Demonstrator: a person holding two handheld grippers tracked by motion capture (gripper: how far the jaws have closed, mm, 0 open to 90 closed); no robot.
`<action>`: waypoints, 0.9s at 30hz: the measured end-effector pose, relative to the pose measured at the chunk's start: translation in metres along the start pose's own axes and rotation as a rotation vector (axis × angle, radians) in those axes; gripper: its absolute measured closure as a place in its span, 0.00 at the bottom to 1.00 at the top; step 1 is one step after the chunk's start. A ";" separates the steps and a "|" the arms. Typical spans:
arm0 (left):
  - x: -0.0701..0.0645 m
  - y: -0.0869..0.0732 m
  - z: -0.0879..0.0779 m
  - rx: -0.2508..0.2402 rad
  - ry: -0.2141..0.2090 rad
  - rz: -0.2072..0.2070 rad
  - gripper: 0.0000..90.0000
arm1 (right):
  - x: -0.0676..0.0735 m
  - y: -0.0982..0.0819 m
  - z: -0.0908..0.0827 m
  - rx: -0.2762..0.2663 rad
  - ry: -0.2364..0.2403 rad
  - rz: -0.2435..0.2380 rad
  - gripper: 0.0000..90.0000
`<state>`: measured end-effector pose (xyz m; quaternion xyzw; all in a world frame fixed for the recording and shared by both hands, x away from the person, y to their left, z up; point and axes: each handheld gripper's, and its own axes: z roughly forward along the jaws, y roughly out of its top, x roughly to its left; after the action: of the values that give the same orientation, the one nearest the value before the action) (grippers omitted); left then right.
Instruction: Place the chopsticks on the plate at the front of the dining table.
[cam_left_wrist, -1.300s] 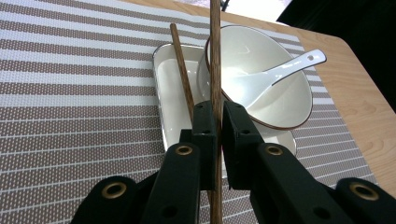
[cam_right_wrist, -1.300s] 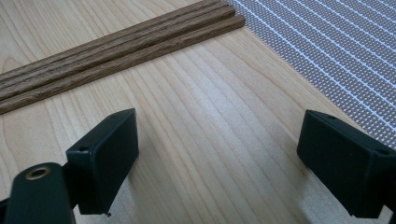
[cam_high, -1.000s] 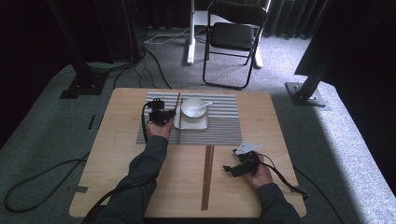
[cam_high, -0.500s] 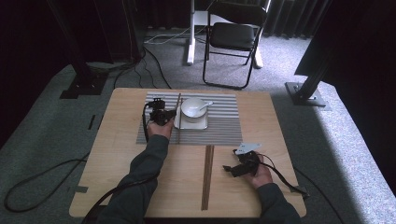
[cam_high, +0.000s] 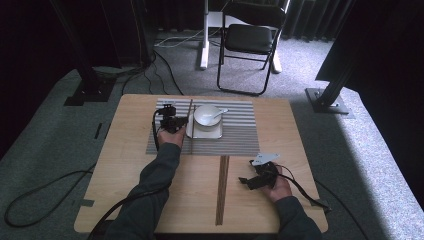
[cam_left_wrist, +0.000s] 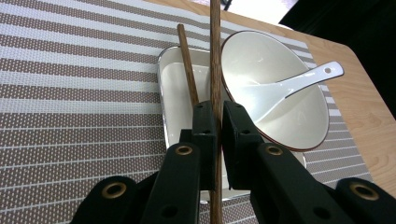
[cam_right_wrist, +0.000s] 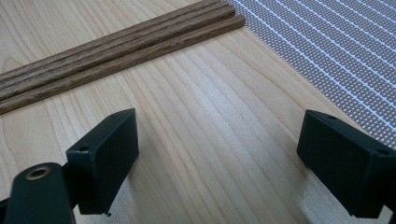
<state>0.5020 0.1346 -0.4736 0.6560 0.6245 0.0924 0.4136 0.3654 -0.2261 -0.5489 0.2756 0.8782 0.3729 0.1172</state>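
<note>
My left gripper (cam_left_wrist: 215, 114) is shut on a dark wooden chopstick (cam_left_wrist: 215, 56), which runs upright between the jaws over the white square plate (cam_left_wrist: 173, 98). A second chopstick (cam_left_wrist: 187, 60) lies along the plate's left side. On the plate sits a white bowl (cam_left_wrist: 280, 107) holding a white spoon (cam_left_wrist: 299, 81). In the high view the left gripper (cam_high: 179, 121) is just left of the plate (cam_high: 192, 132) on the striped placemat (cam_high: 235, 142). My right gripper (cam_right_wrist: 217, 144) rests open on bare wood, nothing between its jaws, to the right of a bundle of chopsticks (cam_right_wrist: 116, 46).
The bundle of chopsticks (cam_high: 221, 190) lies lengthwise on the wooden table (cam_high: 125, 165) below the placemat, left of the right gripper (cam_high: 248, 172). Cables trail from both grippers off the near edge. A black folding chair (cam_high: 250, 40) stands beyond the table.
</note>
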 end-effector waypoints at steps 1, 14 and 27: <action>0.001 0.000 0.001 0.000 0.000 -0.004 0.94 | 0.000 0.000 0.000 0.000 0.000 0.000 0.13; 0.004 0.003 0.006 0.002 0.007 -0.020 0.94 | 0.000 0.000 0.000 0.000 0.000 0.000 0.13; 0.007 0.005 0.014 0.007 0.005 -0.044 0.94 | 0.000 0.000 0.000 0.000 0.000 0.000 0.13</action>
<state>0.5154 0.1353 -0.4819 0.6434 0.6401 0.0826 0.4117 0.3654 -0.2261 -0.5489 0.2755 0.8782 0.3730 0.1172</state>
